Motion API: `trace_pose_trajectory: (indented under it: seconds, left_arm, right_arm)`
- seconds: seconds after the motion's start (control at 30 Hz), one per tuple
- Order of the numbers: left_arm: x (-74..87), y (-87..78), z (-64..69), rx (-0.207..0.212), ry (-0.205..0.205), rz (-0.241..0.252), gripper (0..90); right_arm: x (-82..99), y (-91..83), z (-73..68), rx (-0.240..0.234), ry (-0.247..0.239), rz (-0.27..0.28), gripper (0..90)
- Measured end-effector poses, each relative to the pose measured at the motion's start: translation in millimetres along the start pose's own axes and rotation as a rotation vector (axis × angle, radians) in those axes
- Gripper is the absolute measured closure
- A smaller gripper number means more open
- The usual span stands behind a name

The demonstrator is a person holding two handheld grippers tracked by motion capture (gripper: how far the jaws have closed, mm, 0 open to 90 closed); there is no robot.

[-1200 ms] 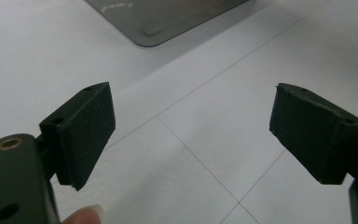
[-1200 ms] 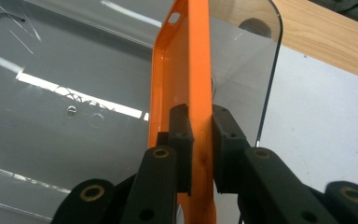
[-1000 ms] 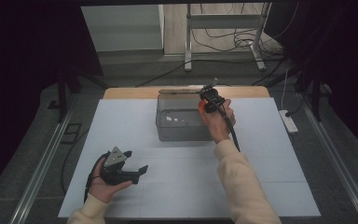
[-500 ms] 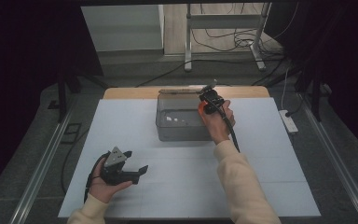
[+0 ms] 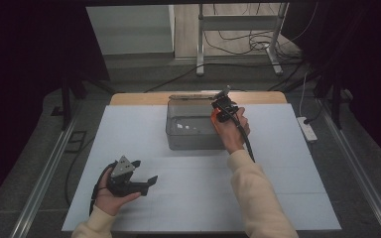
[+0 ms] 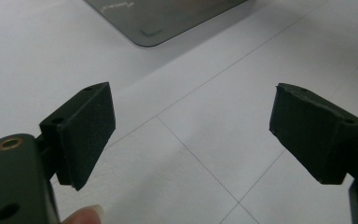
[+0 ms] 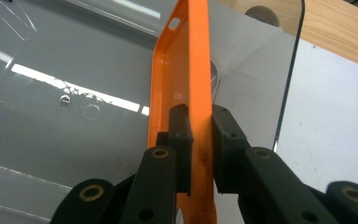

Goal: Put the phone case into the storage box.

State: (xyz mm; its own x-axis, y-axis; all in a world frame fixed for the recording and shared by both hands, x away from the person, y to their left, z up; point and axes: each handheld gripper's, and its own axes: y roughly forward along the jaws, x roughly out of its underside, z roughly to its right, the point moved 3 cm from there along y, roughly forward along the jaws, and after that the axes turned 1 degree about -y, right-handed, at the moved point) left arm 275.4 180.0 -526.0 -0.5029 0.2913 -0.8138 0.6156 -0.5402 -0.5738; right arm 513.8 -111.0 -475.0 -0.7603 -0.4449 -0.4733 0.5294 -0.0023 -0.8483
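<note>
An orange phone case held over a clear box

Close by, the left gripper rests low on the white counter, its jaws wide apart with nothing between them. Farther off, the right gripper is clamped tight on the edge of an orange phone case, which stands up on its side between the jaws. Just under and past that gripper sits the clear plastic box.

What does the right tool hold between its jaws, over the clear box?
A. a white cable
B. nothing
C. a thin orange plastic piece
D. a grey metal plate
C: in the right gripper view, the right tool clamps the thin orange plastic piece over the clear box.
</note>
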Motion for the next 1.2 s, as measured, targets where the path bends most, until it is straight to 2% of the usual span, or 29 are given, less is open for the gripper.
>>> trace_pose_trajectory:
  seconds: [1.2]
  left_arm:
    - [-0.2, 0.6, 0.6, 0.003, 0.001, -0.002, 14.0]
  right_arm:
    - [1.2, -0.7, 1.1, 0.014, -0.008, -0.013, 77.4]
